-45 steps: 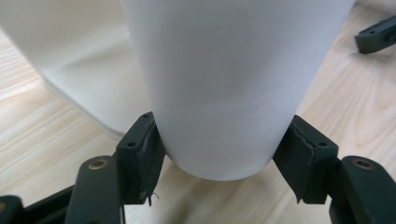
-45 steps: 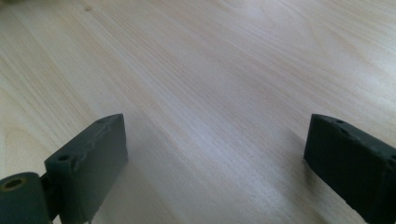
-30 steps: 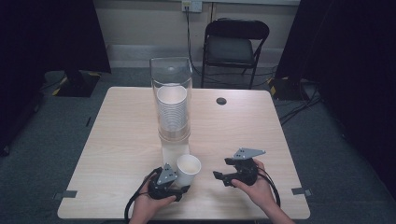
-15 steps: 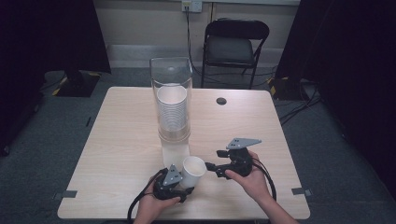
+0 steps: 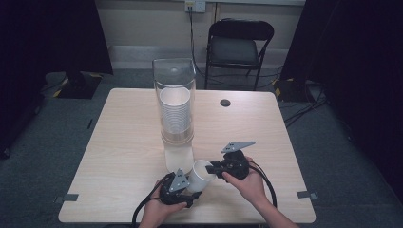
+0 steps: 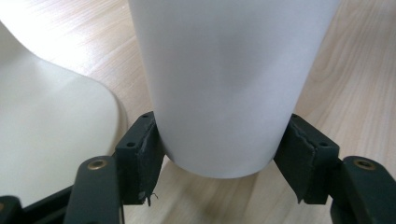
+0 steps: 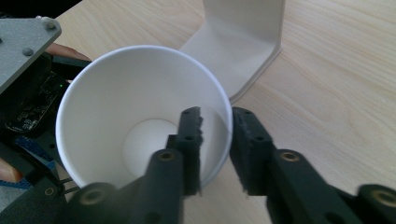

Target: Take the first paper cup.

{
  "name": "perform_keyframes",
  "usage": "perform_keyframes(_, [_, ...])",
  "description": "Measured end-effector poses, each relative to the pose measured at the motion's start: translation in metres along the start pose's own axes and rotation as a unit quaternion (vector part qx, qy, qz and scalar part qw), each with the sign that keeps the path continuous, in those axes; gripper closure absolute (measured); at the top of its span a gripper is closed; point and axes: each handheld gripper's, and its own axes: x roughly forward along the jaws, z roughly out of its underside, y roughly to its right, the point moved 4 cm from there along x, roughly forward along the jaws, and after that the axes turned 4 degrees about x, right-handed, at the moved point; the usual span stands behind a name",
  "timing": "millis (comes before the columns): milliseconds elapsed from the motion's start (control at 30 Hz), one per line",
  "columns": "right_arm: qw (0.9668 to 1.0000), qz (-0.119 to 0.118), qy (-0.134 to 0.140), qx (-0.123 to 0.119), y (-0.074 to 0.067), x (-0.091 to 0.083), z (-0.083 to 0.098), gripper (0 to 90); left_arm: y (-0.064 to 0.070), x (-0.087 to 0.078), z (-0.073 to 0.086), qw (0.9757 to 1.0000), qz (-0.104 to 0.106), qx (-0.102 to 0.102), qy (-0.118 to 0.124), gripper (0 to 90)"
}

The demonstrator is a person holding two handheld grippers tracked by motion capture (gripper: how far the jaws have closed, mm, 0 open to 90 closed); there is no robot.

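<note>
**Two grippers on one paper cup — handover midway**

One cup point(image 5: 199, 175) off the stack, held tilted at the near edge of the table point(image 5: 119, 142), just near of the dispenser's white foot point(image 5: 178, 159). Clear dispenser tube point(image 5: 175, 102) beyond it, well stocked with cups point(image 5: 175, 114).

Left gripper point(image 5: 190, 183): clamped on the cup's lower body. Left gripper view confirms it, with both pads pressed to the white wall point(image 6: 224, 84) near the base, one each side, no gap.

Right gripper point(image 5: 210, 169): at the cup's rim from the right. Right gripper view puts one jaw inside the mouth, the other outside, the rim wall point(image 7: 224, 126) between them. Narrow gap, possibly a sliver of daylight against the wall; not fully seated yet, though hard to call from this angle. Treated as straddling, not gripping.

Progress, judged from the layout:
- Done: cup out of the dispenser and in hand.
- In hand: transfer left to right, or a two-point hold. Can't say which.
- Left: right jaws to pinch the rim, left to let go, cup to be set down somewhere.

View differences:
- High view gives the layout: both hands, the tube, a black disc point(image 5: 225, 102) far right on the table, a folding chair point(image 5: 240, 50) behind. No jaw detail.
- Left gripper view gives contact at the base and the curved white foot point(image 6: 51, 135) at left. No rim.
- Right gripper view gives the cup's empty interior point(image 7: 149, 140), the jaw straddle, and the left gripper's grey plate point(image 7: 23, 46) behind.
</note>
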Motion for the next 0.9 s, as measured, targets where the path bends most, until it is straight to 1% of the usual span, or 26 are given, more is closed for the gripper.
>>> perform_keyframes(33, [1.0, 0.001, -0.001, 0.004, 0.0, 0.0, 0.0, 80.3, 0.0, 0.0, 0.0, 1.0, -0.001, 0.005, -0.003, 35.6])
perform_keyframes(67, [0.9999, 0.004, 0.003, 0.01, 0.002, -0.001, -0.001, 84.8, 0.0, 0.0, 0.0, 1.0, -0.002, 0.005, -0.004, 34.6])
perform_keyframes(133, [0.9999, 0.003, 0.006, 0.011, 0.003, -0.002, -0.001, 85.3, 0.0, 0.0, 0.0, 1.0, -0.004, 0.003, -0.002, 33.5])
perform_keyframes(167, [0.9999, 0.003, 0.008, 0.012, 0.005, -0.003, -0.002, 85.4, 0.0, 0.0, 0.001, 1.0, -0.005, 0.001, -0.004, 31.9])
perform_keyframes(200, [0.9998, 0.004, 0.007, 0.017, 0.006, -0.005, -0.002, 85.7, 0.0, 0.0, 0.001, 1.0, -0.005, -0.002, -0.007, 30.7])
perform_keyframes(233, [0.9997, 0.0, 0.011, 0.023, 0.009, -0.005, -0.002, 86.2, -0.001, 0.0, 0.001, 1.0, -0.003, -0.004, -0.006, 29.0])
perform_keyframes(267, [0.9993, 0.009, 0.019, 0.03, 0.014, -0.008, -0.003, 87.2, -0.001, 0.0, 0.002, 0.9998, -0.006, -0.006, -0.016, 27.5])
perform_keyframes(300, [0.9993, 0.009, 0.019, 0.03, 0.014, -0.008, -0.003, 87.2, -0.001, 0.0, 0.002, 0.9998, -0.006, -0.006, -0.016, 26.6])
perform_keyframes(333, [0.9991, 0.009, 0.022, 0.034, 0.017, -0.01, -0.003, 87.3, -0.001, 0.001, 0.003, 0.9999, -0.005, -0.008, -0.013, 26.6])
perform_keyframes(400, [0.9986, 0.011, 0.025, 0.046, 0.024, -0.013, -0.004, 87.3, -0.002, 0.001, 0.004, 0.9997, -0.006, -0.009, -0.021, 25.1])
perform_keyframes(433, [0.9977, 0.021, 0.029, 0.057, 0.032, -0.017, -0.005, 87.3, -0.002, -0.001, 0.005, 0.9995, -0.007, -0.017, -0.023, 24.7])
perform_keyframes(467, [0.9977, 0.021, 0.029, 0.057, 0.032, -0.017, -0.005, 87.3, -0.002, -0.001, 0.005, 0.9995, -0.007, -0.017, -0.023, 24.6])
perform_keyframes(500, [0.997, 0.024, 0.032, 0.066, 0.037, -0.018, -0.005, 87.3, -0.004, -0.002, 0.005, 0.9995, -0.008, -0.018, -0.024, 24.6])
perform_keyframes(533, [0.9956, 0.031, 0.036, 0.081, 0.046, -0.022, -0.004, 87.3, -0.007, -0.005, 0.007, 0.9992, -0.013, -0.025, -0.027, 24.2])
perform_keyframes(567, [0.9956, 0.031, 0.036, 0.081, 0.046, -0.022, -0.004, 87.3, -0.007, -0.005, 0.007, 0.9992, -0.013, -0.025, -0.027, 23.8])
perform_keyframes(600, [0.995, 0.039, 0.036, 0.085, 0.051, -0.023, -0.004, 87.3, -0.008, -0.006, 0.008, 0.9992, -0.013, -0.031, -0.021, 23.8])
perform_keyframes(633, [0.9945, 0.044, 0.037, 0.087, 0.055, -0.024, -0.004, 87.3, -0.01, -0.008, 0.008, 0.9989, -0.018, -0.034, -0.027, 23.7])
perform_keyframes(667, [0.9941, 0.05, 0.038, 0.088, 0.059, -0.025, -0.004, 87.2, -0.013, -0.01, 0.009, 0.9989, -0.019, -0.037, -0.023, 23.7])
perform_keyframes(700, [0.9937, 0.069, 0.034, 0.082, 0.065, -0.027, -0.004, 87.2, -0.015, -0.011, 0.01, 0.9987, -0.02, -0.039, -0.025, 23.6])
perform_keyframes(733, [0.9935, 0.074, 0.035, 0.08, 0.067, -0.027, -0.004, 87.2, -0.017, -0.013, 0.011, 0.9984, -0.025, -0.044, -0.025, 23.6])
perform_keyframes(767, [0.9931, 0.076, 0.035, 0.083, 0.069, -0.028, -0.005, 87.2, -0.018, -0.015, 0.011, 0.9983, -0.027, -0.044, -0.027, 23.6])
perform_keyframes(800, [0.9924, 0.08, 0.034, 0.087, 0.071, -0.028, -0.006, 87.2, -0.022, -0.019, 0.013, 0.9977, -0.035, -0.048, -0.034, 23.6])
perform_keyframes(833, [0.9924, 0.086, 0.033, 0.083, 0.073, -0.029, -0.008, 87.2, -0.024, -0.02, 0.013, 0.9977, -0.034, -0.051, -0.029, 23.3])
perform_keyframes(867, [0.9917, 0.093, 0.03, 0.083, 0.075, -0.03, -0.009, 87.2, -0.026, -0.022, 0.014, 0.9974, -0.036, -0.054, -0.03, 23.1])
perform_keyframes(900, [0.9914, 0.097, 0.031, 0.082, 0.077, -0.03, -0.01, 87.2, -0.027, -0.024, 0.015, 0.9968, -0.041, -0.062, -0.031, 23.0])
